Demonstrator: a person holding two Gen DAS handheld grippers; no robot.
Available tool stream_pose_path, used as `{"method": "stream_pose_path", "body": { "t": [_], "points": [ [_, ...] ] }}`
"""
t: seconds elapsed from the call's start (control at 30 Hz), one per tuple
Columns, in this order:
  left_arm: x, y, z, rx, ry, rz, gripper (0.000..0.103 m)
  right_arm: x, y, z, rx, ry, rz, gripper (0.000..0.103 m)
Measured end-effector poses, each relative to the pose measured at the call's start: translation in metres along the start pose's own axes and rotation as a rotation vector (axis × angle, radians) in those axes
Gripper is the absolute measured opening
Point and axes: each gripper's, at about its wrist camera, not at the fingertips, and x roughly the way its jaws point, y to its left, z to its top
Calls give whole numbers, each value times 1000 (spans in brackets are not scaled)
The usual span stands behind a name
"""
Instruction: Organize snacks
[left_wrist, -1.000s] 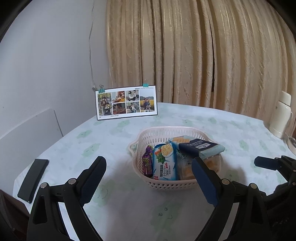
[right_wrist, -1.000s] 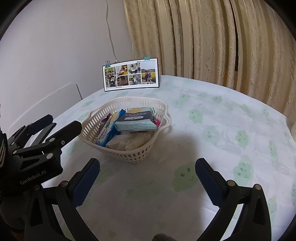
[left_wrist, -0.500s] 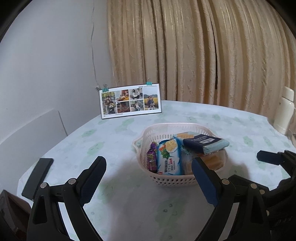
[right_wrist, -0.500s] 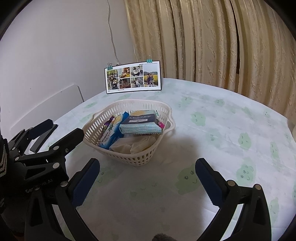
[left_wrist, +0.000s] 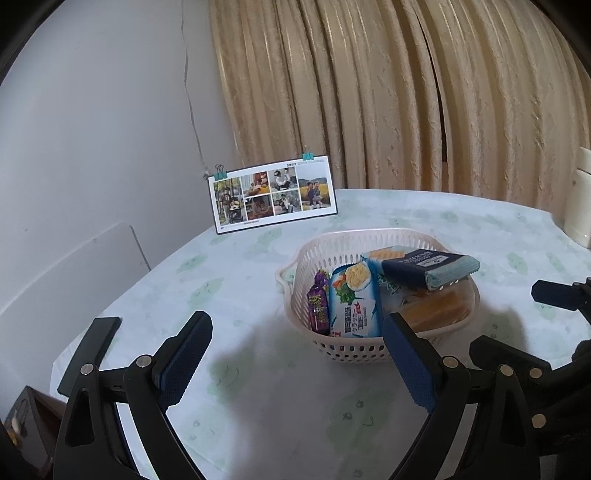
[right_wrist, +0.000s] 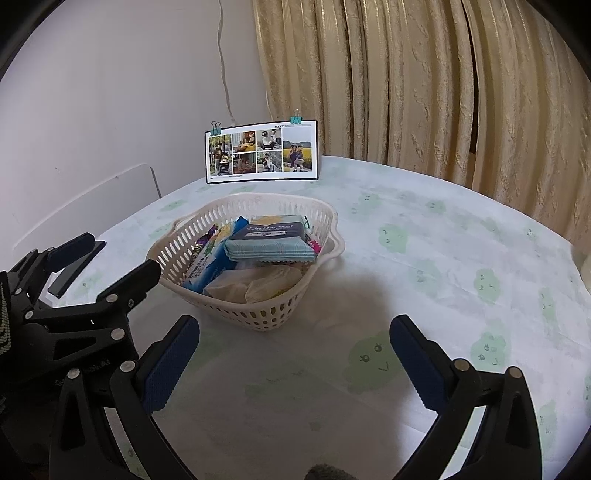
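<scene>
Here both fingers (left_wrist: 297, 338) (right_wrist: 294, 338) gape empty before the upright-packed snack basket (left_wrist: 354, 349).

White perforated plastic basket (right_wrist: 321, 221): upright on table | blue cracker packet (left_wrist: 354, 302), purple candy wrapper (left_wrist: 318, 302), dark-blue tissue pack (right_wrist: 271, 242): inside, tissue pack topmost

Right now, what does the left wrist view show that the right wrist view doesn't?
Only the left wrist view: the cream flask at the table's right edge, the purple candy wrapper face-on, and the orange packet under the dark blue pack.
Only the right wrist view: crumpled white wrapping at the basket's near end.
Both: the white basket of snacks, the photo card, the black phone, and both claws open, left claw and right claw.
</scene>
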Motion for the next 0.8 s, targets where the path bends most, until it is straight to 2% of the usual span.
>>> {"method": "stream_pose_path", "body": {
  "t": [0.47,0.8],
  "points": [
    [1,-3,-1,6,5,2,93,2,1,-2,-12,-3,-8,103],
    [3,0,-2,12,8,9,93,1,7,-3,-66,-17,-20,103]
  ]
}}
